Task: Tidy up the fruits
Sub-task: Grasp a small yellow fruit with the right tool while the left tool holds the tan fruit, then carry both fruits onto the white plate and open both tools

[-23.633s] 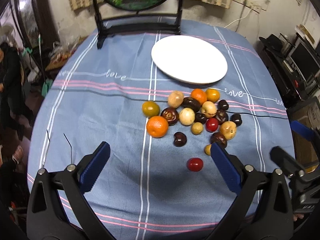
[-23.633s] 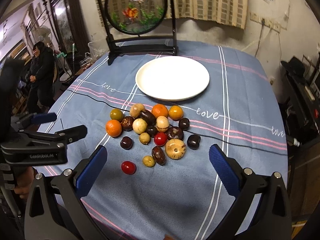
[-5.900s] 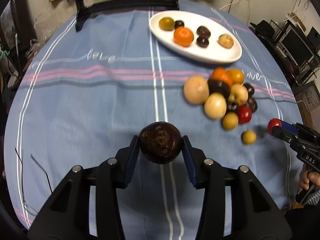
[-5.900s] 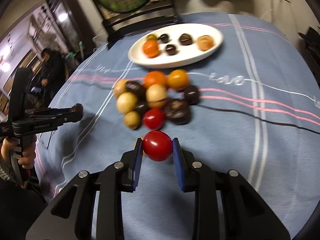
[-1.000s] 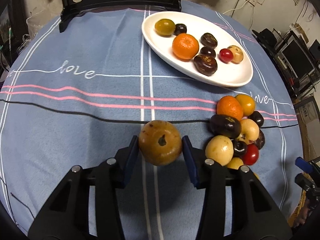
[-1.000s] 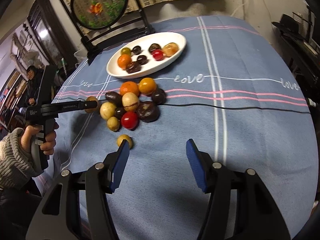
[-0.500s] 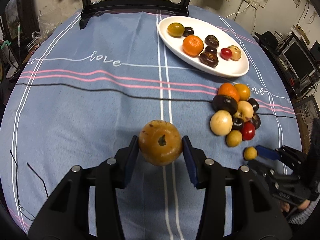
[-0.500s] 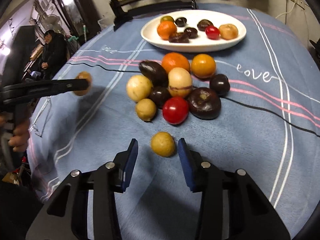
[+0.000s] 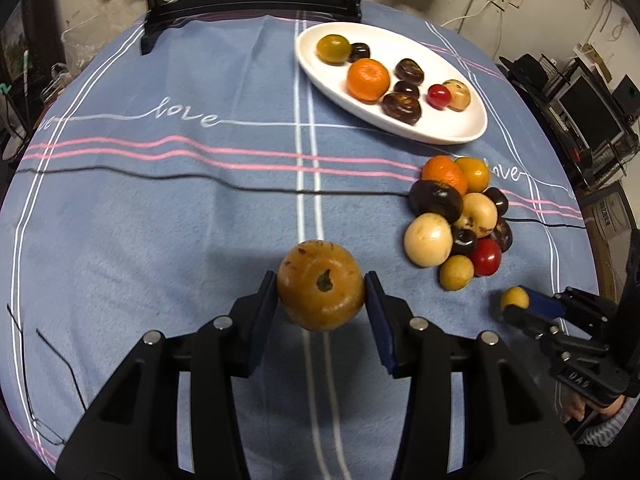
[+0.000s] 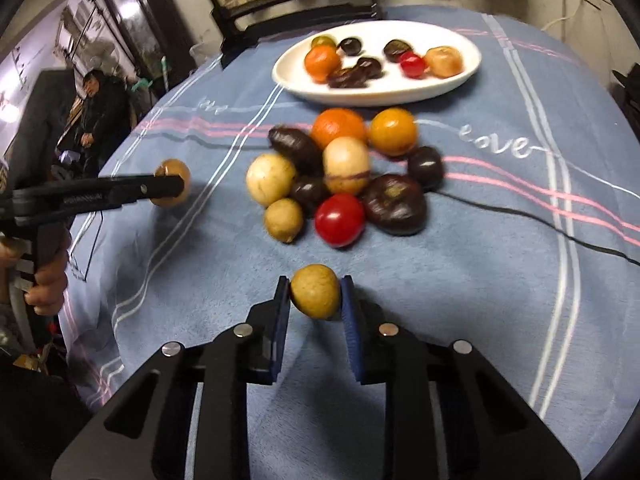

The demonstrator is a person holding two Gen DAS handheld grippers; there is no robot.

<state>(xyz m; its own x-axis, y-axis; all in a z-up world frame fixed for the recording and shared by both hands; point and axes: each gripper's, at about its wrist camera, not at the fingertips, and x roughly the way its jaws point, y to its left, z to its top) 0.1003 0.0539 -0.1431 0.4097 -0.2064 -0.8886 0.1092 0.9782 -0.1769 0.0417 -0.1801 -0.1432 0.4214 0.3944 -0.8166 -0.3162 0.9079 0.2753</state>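
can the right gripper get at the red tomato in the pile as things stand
Probably not yet: the right gripper is shut on a small yellow fruit. The red tomato lies just ahead, its near side unblocked.

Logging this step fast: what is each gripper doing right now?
Left gripper: shut on the large round brownish-orange fruit.
Right gripper: jaws just closed, shut on the small round yellow fruit.

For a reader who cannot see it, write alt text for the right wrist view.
The right gripper pinches a small yellow-brown fruit just above a blue tablecloth. Beyond it lies a cluster of loose fruits, then a white plate holding more. At left, the left gripper holds a brown fruit.
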